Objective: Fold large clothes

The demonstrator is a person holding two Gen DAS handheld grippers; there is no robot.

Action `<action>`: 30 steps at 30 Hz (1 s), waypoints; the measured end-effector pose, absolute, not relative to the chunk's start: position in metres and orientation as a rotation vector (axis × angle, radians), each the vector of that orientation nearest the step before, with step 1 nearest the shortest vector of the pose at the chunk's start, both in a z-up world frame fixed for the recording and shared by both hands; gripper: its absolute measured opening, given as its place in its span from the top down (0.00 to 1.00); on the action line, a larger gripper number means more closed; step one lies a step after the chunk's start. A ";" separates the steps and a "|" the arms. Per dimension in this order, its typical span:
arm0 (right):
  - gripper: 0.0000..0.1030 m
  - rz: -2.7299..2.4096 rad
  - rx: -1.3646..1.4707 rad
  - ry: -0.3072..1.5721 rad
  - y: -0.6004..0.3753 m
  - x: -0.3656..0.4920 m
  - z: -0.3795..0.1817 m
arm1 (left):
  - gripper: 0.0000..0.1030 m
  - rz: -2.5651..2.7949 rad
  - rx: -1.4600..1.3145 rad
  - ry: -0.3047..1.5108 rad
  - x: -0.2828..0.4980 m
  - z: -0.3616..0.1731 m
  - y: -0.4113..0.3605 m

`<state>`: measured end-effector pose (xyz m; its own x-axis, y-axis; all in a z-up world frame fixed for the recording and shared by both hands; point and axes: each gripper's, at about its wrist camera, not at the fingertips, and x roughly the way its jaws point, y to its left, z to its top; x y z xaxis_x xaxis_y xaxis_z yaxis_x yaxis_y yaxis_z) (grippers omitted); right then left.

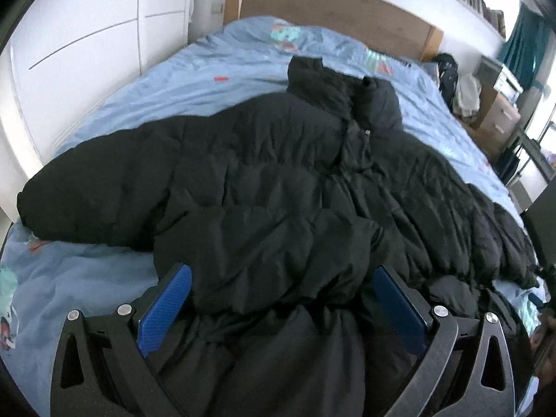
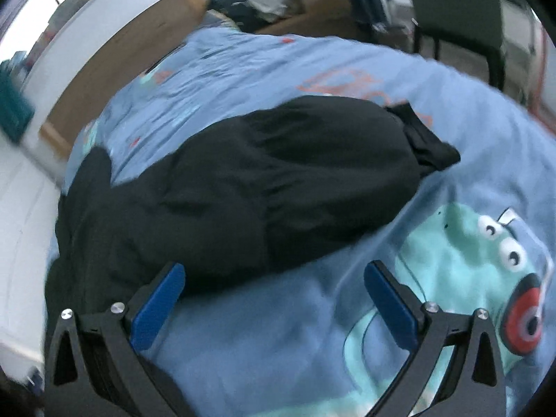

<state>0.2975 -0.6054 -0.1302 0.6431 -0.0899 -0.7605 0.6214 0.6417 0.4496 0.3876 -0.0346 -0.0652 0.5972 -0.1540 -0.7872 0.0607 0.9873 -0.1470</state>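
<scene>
Between my left gripper's [image 1: 281,309] spread pads bunches the black puffer jacket's [image 1: 278,180] hem; my right gripper [image 2: 274,295], likewise spread, should take the sleeve [image 2: 278,173] ahead deeply.

Daylit, window [image 1: 542,80] glare upper right; heavy fisheye bending, dark corners; right wrist view motion-blurred, left sharper.

The black jacket [image 1: 278,191] is matt, puffy quilted cloth. The bed cover [image 1: 208,66] is soft, wrinkled blue cotton-like cloth. The headboard [image 1: 330,10] looks like smooth wood. The finger pads [image 1: 165,309] are rough blue rubber.
</scene>
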 end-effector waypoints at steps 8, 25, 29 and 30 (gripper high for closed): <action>0.00 -0.507 1.003 0.752 -0.661 0.306 -0.161 | 0.01 -0.004 -0.075 0.997 0.404 -0.061 -0.024; 0.59 -0.536 1.095 0.733 -0.694 0.309 -0.159 | 0.04 0.100 -0.091 1.102 0.401 -0.041 -0.001; 0.87 -0.494 1.109 0.678 -0.691 0.304 -0.139 | 0.14 0.106 -0.068 1.090 0.396 -0.028 0.004; 0.87 -0.485 1.104 0.667 -0.689 0.304 -0.132 | 0.16 0.108 -0.069 1.089 0.394 -0.023 0.009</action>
<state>0.3041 -0.6892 -0.1317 0.7107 -0.0322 -0.7028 0.6588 0.3810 0.6488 0.3942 0.0086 -0.0227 0.4592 0.0537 -0.8867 -0.1211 0.9926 -0.0026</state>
